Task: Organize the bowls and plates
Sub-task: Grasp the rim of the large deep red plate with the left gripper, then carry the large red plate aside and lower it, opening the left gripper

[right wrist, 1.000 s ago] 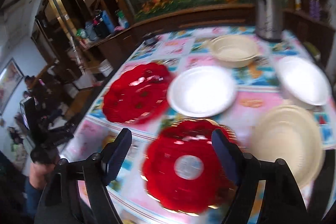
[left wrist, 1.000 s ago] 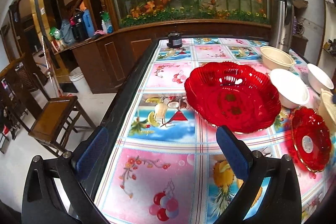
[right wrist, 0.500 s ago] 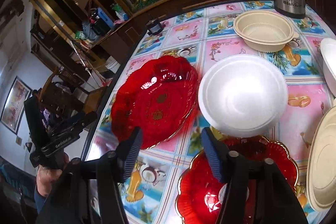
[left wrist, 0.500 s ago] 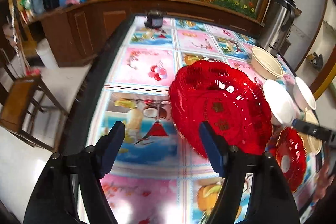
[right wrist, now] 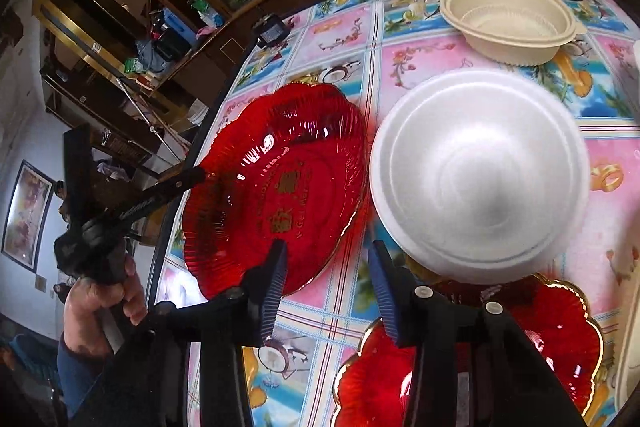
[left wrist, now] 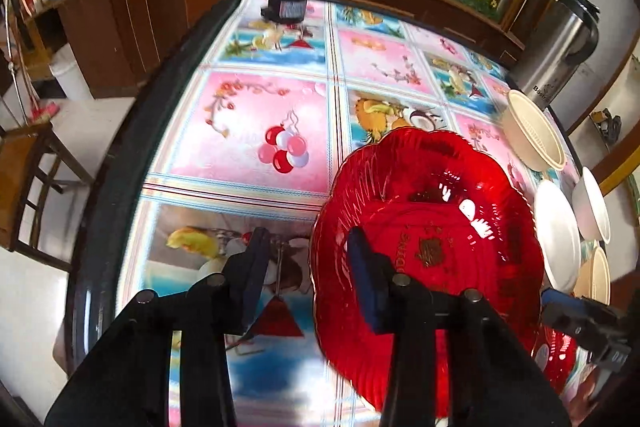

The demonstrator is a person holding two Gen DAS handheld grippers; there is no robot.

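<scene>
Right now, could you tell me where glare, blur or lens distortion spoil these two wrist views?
Left wrist view: white glare spots sit on the large red plate, the cream bowl is smeared with blur, and the fisheye bows the table edge. Right wrist view: the white foam bowl is bright and almost featureless, its rim slightly blurred; the far room corners go dark.

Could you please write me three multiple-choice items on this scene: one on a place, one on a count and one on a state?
1. In the right wrist view, the white bowl stands
A. left of the big red plate
B. right of it
C. on it

2. Red plates in view:
A. one
B. four
C. two

3. The cream bowl is
A. empty
B. full of rice
C. lidded

Answers:
1. B: it lies past that plate's right rim.
2. C: the big red plate and a small red plate.
3. A: its bare bottom shows.
</scene>
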